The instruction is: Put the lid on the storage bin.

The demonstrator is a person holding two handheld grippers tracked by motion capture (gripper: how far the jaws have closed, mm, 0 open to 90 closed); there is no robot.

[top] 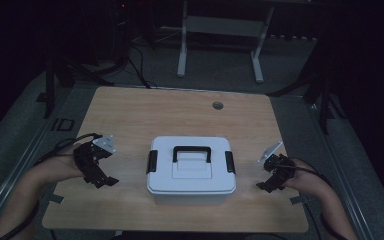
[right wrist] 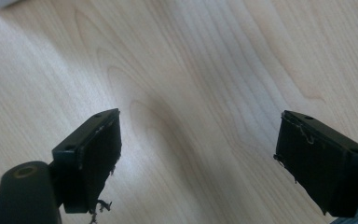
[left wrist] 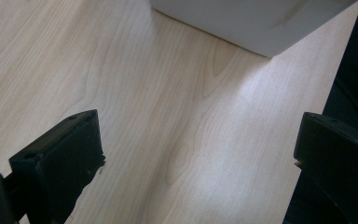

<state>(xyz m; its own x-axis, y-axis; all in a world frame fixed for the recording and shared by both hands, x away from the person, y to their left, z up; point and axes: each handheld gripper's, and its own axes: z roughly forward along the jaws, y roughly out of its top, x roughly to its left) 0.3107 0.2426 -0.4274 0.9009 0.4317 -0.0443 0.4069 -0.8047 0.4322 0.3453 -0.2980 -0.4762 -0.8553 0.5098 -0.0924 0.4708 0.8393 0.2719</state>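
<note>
Forearms at the bottom edge of the high view, each hand carrying a tool. Left tool (top: 102,179) low over the tabletop (top: 130,115), just off the left side of the white storage box (top: 191,170), not touching it. Right tool (top: 268,184) mirrored on the far side, likewise apart from the box. Both released: black jaws spread wide in each gripper view, nothing between them but bare wood grain.

Box near the middle of the tabletop, toward the person's edge, upright, lid seated flat. Black carry handle (top: 192,151) folded down on the lid. Black side latches, left latch (top: 152,161) and right latch (top: 229,162), both apparently lying flush against the box ends, so seemingly still fastened. Corner of the white box (left wrist: 261,23) at the top of the left gripper view, well ahead of that tool.

Judged progress: at the very start. No latch lifted, lid untouched, no contact made. All of the work left: closing in on the two ends, flipping or gripping the latches, then raising the lid or the box by its handle. Which of these is meant, hard to tell from this stance alone; symmetric approach hints at the latches.
</note>
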